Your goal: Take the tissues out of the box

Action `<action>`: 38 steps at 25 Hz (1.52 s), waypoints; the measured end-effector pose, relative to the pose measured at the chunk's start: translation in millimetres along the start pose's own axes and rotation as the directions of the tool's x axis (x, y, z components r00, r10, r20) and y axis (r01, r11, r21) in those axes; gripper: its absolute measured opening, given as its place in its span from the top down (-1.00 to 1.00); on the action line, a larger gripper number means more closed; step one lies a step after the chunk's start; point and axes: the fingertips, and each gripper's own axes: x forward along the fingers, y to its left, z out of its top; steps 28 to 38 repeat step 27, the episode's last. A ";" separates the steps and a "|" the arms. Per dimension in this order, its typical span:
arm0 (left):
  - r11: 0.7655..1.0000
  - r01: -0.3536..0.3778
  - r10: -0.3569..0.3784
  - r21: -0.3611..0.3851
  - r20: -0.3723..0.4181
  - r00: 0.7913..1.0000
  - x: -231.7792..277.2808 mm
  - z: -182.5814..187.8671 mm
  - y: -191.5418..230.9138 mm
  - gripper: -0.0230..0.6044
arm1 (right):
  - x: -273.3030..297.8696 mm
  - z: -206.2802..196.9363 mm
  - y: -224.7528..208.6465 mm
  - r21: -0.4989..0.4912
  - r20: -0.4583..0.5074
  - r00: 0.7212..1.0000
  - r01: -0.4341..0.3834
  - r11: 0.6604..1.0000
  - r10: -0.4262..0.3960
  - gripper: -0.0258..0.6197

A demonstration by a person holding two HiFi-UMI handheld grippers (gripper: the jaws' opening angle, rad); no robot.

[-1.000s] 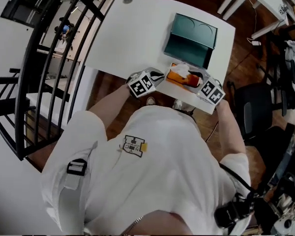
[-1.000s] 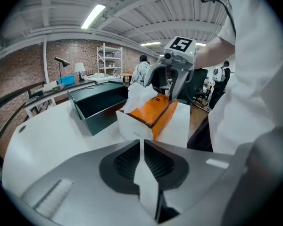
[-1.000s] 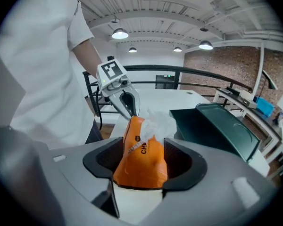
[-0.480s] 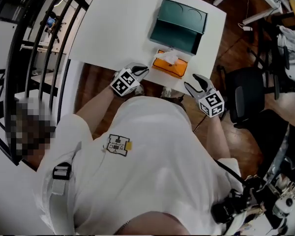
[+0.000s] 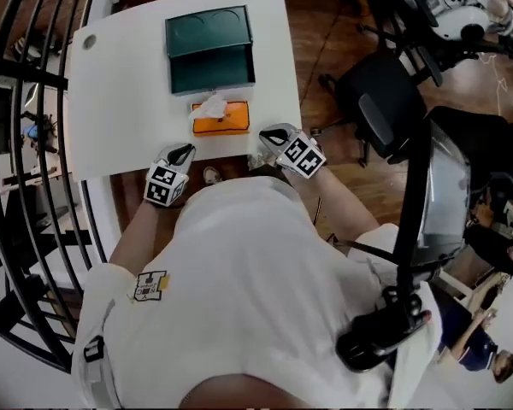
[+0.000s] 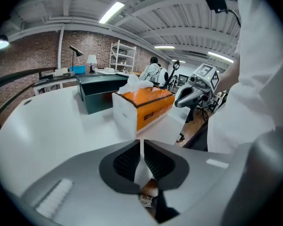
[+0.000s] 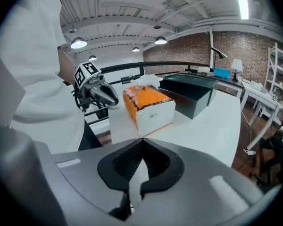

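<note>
1. Claw tips on the left claw [image 6: 141, 147] are pressed together, and nothing is between them.
2. The right claw [image 7: 141, 144] is also together and holds nothing.
3. In the head view, the left claw [image 5: 185, 150] hangs at the near edge of the worktop [image 5: 120, 84]. The right claw [image 5: 267, 133] is on the other side.
4. Between the two claws stands the orange tissue box [image 5: 221, 120]. It is near both of them, but neither claw touches it.
5. A white tissue [image 5: 211, 105] sticks up out of the slot on top of the box, so the tissues are not taken out.
6. Just behind the box, a dark green container [image 5: 209, 48] stands on the same worktop.
</note>
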 end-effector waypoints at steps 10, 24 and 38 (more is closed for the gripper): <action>1.000 0.012 -0.012 -0.002 -0.007 1.000 6.4 4.6 -11.5 0.85 | -4.4 -1.8 -0.2 0.006 -0.014 1.000 -0.004 1.000 0.004 0.92; 1.000 -0.006 0.006 -0.008 -0.001 1.000 9.2 10.9 -2.1 0.85 | 2.1 3.1 -4.6 -0.006 -0.002 1.000 -0.002 1.000 0.002 0.92; 1.000 -0.005 0.005 -0.009 0.003 1.000 9.7 12.1 -1.1 0.85 | 3.8 5.1 -5.4 -0.011 -0.001 1.000 -0.004 1.000 0.004 0.92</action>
